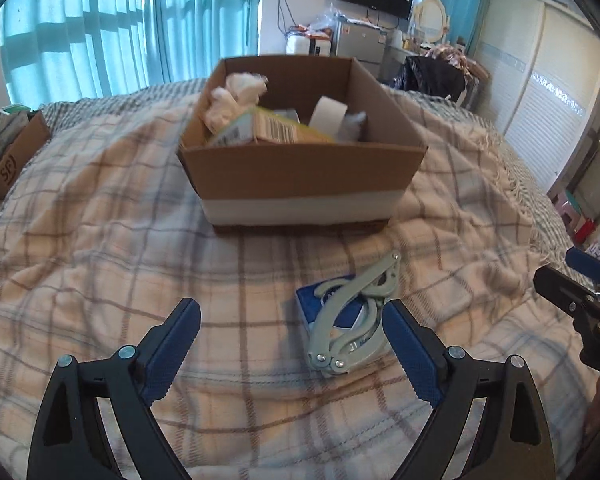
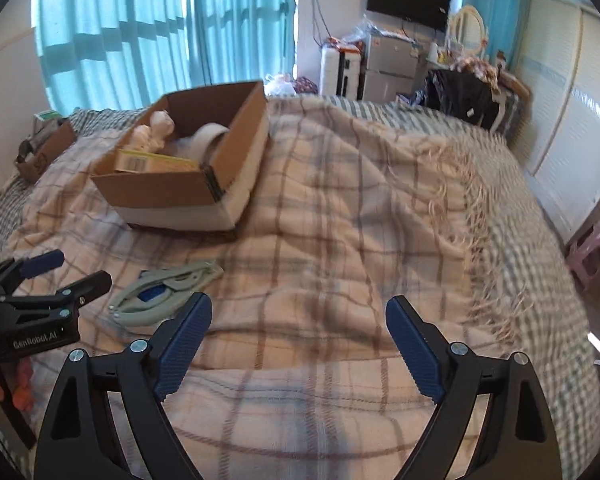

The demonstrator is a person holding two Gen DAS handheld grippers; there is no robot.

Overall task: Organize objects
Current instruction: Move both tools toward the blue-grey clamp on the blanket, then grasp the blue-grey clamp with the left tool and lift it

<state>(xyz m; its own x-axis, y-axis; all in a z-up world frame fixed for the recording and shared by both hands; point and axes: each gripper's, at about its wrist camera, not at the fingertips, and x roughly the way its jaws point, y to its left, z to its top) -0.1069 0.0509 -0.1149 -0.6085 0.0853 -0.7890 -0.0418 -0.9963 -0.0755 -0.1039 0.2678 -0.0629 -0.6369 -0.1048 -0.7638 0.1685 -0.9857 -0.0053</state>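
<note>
Left gripper [image 1: 292,316] and right gripper [image 2: 299,314]: both gaping wide, gripping nothing. Black gripper body at left edge reading "GenRobot.AI". Pale grey folding hanger [image 1: 354,320] lying on blue packet [image 1: 320,300], lower centre.

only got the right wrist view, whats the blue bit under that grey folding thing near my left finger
Observer: The left wrist view shows a flat blue and white packet. The pale grey plastic folding hanger lies across it on the plaid blanket.
Operator: is the left gripper on it
Observer: No. The left gripper is open and empty. The hanger lies just outside the jaws, beside the right blue finger pad; whether they touch I cannot tell.
</note>
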